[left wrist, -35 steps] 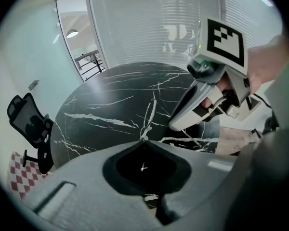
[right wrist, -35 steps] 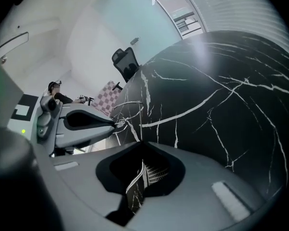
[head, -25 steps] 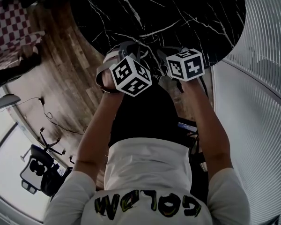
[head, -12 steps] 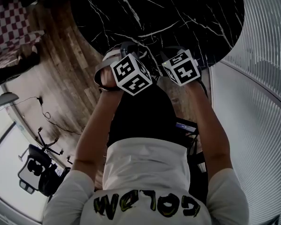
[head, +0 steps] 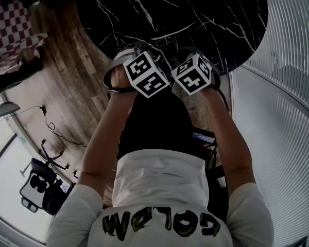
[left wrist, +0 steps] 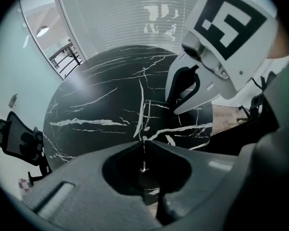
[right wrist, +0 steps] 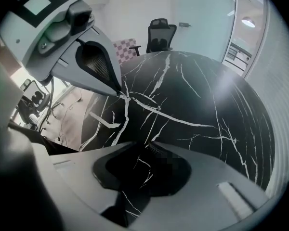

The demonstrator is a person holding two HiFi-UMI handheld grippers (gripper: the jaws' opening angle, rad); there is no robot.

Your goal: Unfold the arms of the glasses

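Head view: L cube (head: 146, 75) and R cube (head: 191, 74) sit side by side over the near edge of the black marble desk (head: 195, 14), both tools pointing steeply down, tips hidden from up here. Left gripper view: L tool (left wrist: 143, 141) has its jaws together, just a hairline slit. A pale sliver shows in it, can't tell if that's frame or marble vein. Right gripper view: R tool (right wrist: 148, 146) has jaws apart. They've just been opening, and I see nothing btwn them but desk. I can't pick the glasses out for sure; thin pale strokes (right wrist: 143, 103) just off the L tool's tip may be them, so prob. on the desk btwn the two tools. Handling, my guess: v. light, thin and springy, w/ fragile hinges, and likely to skate on polished stone. I'd pin the front frame near a hinge w/ one tool at light pressure, staying off the lenses. Other tool takes the arm mid-length and swings it along the hinge arc, no twisting, no forcing past the stop.
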